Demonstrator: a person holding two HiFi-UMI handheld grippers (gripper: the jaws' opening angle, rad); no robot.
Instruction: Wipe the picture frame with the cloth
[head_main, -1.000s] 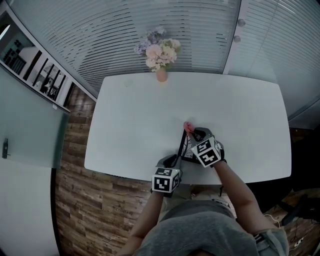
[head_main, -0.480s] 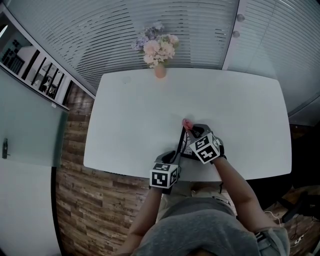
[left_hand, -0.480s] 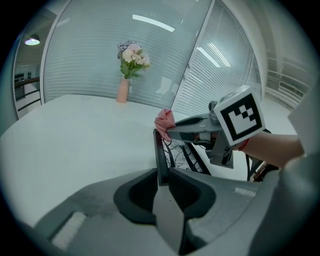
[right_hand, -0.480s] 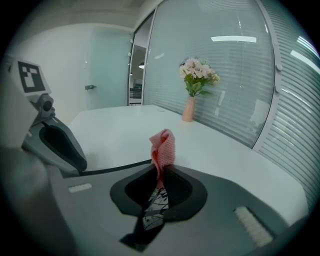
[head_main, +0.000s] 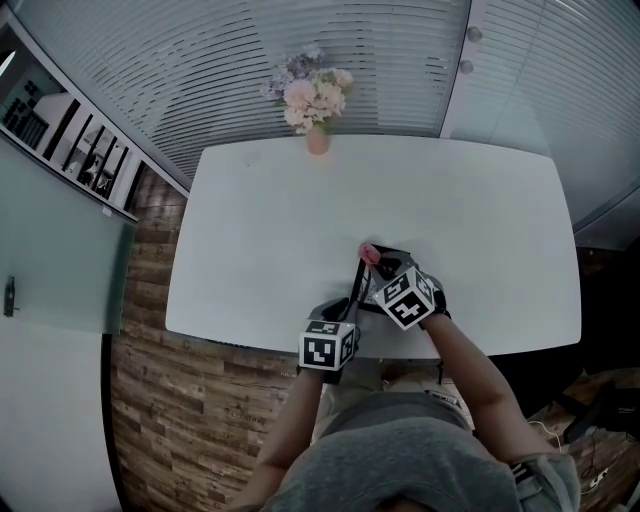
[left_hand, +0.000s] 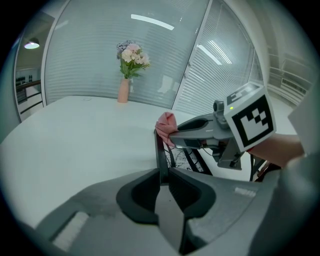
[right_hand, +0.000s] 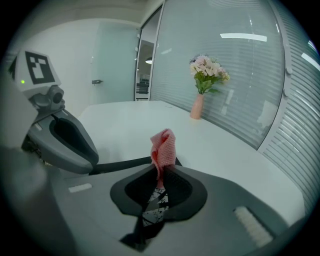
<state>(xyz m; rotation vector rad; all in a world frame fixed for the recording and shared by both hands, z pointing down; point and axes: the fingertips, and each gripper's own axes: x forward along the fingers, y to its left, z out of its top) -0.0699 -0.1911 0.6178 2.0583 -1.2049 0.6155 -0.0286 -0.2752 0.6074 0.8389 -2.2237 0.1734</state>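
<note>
The head view looks steeply down on the table (head_main: 270, 230); both gripper views sit low, seemingly crosswise, sharing the flowers (head_main: 312, 95).

No word, number or brand name can be read anywhere. The only sign-like marks are black-and-white square markers on the cube (head_main: 328, 350) of the left gripper (head_main: 347, 308) and on the cube (head_main: 405, 298) of the right gripper (head_main: 374, 260). These are coded block patterns, not letters or digits. The print (left_hand: 188, 161) inside the picture frame (left_hand: 160, 152) shows a fine black-and-white pattern, with no lettering that can be made out.
</note>
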